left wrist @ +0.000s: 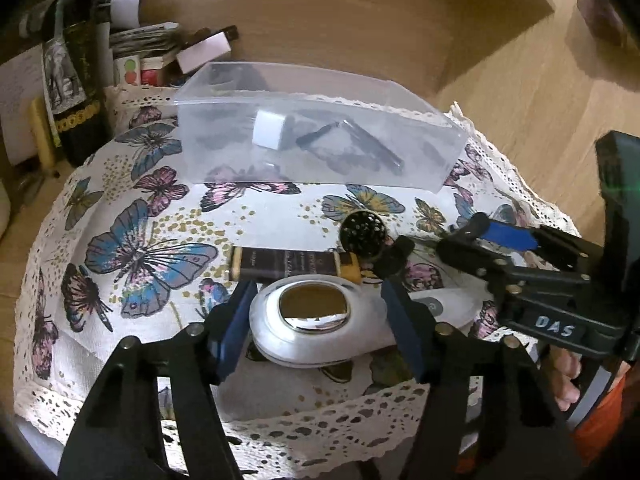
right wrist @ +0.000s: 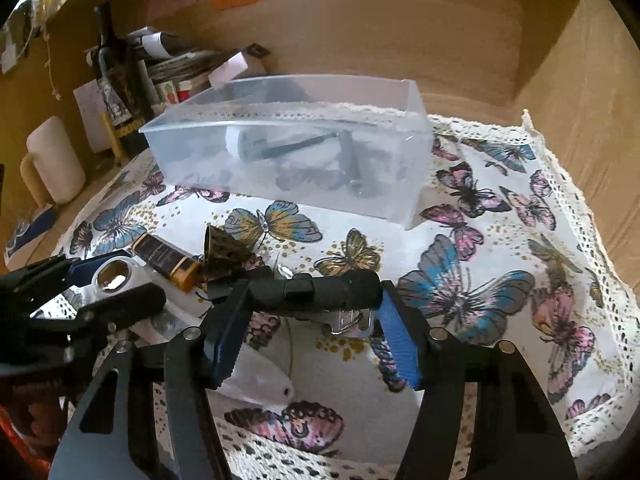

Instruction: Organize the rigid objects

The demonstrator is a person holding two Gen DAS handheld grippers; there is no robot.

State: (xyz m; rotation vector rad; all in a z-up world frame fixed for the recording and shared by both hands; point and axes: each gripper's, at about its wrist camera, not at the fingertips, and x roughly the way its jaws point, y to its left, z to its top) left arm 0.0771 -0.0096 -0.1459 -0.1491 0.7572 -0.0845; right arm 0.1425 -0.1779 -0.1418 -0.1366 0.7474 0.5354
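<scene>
A clear plastic box point(left wrist: 400, 120) point(right wrist: 412, 160) stands at the back of the butterfly cloth and holds a white cube point(left wrist: 269, 132) and dark tools. My left gripper point(left wrist: 320, 324) is open, its blue pads either side of a white oval magnifier point(left wrist: 312, 320) point(right wrist: 116, 276) on the cloth. My right gripper point(right wrist: 312, 320) point(left wrist: 496, 240) is shut on a black cylindrical flashlight point(right wrist: 320, 290), held crosswise just above the cloth. A dark tube with gold cap point(left wrist: 292, 266) point(right wrist: 168, 260) and a perforated brass cone point(left wrist: 362, 230) point(right wrist: 224, 256) lie between the grippers and the box.
A dark bottle point(left wrist: 76, 80) point(right wrist: 116, 80), papers and small boxes point(left wrist: 160, 56) stand at the back left. A cream mug point(right wrist: 52, 160) sits left of the cloth. Wooden walls point(right wrist: 400, 20) close in behind and to the right. The lace-edged cloth point(right wrist: 520, 260) runs out to the right.
</scene>
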